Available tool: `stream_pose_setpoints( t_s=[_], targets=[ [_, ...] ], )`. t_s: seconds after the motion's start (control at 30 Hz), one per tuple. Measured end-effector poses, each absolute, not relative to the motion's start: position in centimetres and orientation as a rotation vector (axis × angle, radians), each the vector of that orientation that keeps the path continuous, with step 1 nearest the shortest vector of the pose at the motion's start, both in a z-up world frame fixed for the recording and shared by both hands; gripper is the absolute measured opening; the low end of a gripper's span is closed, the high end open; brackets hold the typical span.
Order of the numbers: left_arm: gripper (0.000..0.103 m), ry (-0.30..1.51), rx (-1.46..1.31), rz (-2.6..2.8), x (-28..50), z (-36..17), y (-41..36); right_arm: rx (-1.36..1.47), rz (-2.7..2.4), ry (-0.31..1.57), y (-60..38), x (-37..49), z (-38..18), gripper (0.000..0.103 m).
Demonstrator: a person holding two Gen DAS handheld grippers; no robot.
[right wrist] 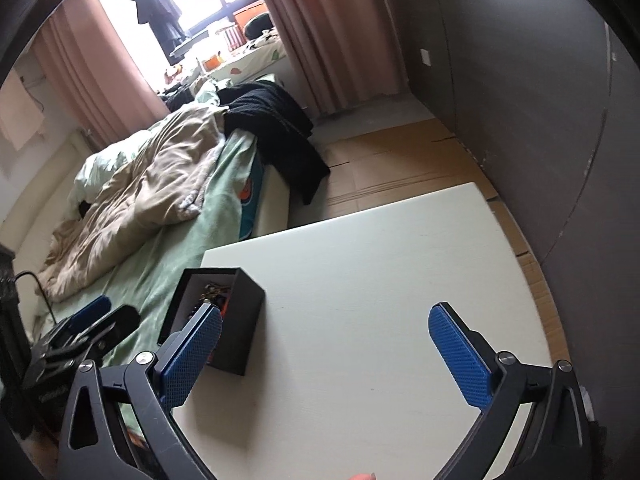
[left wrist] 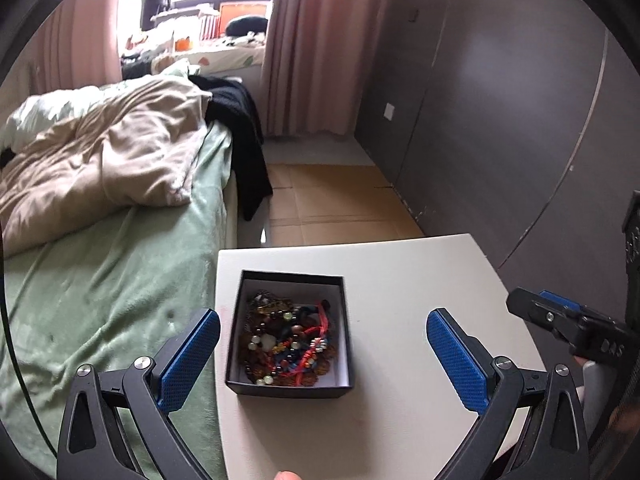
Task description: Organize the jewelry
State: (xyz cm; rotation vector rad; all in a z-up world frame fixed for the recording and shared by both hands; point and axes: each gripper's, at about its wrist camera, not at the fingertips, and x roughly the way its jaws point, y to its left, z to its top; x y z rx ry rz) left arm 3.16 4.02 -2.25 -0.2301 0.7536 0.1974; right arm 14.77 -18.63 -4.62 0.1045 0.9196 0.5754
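Note:
A small black box [left wrist: 290, 391] with a white lining stands near the left edge of the white table [left wrist: 400, 280]. It holds a tangle of bead bracelets and red and blue cords [left wrist: 290, 344]. My left gripper [left wrist: 323, 320] is open, its blue pads wide apart above the box with nothing between them. In the right wrist view the same box [right wrist: 240, 320] stands behind the left finger of my right gripper [right wrist: 325, 318], which is open and empty over bare tabletop. The right gripper's tip [left wrist: 560, 316] shows at the right edge of the left wrist view.
A bed [left wrist: 112, 280] with a green sheet and a rumpled beige duvet [left wrist: 100, 160] adjoins the table's left side. A black garment [left wrist: 244, 140] hangs off the bed's corner. A dark grey wall [left wrist: 500, 100] runs along the right, with cardboard on the floor [left wrist: 332, 200] beyond the table.

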Motion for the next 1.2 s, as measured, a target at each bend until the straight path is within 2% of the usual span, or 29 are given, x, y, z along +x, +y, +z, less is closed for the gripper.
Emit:
stream_pose_setpoints(
  t_s=[0.63, 1.2],
  targets=[
    [0.103, 0.674, -0.177, 0.213, -0.4, -1.6, 2.6, 0.027, 0.561, 0.791, -23.2, 11.6, -1.7, 0.103],
    [0.103, 0.646, -0.192, 0.227, -0.6, -1.2, 3.1, -0.008, 0.543, 0.785, -23.3, 11.3, -1.4, 0.103]
  ],
)
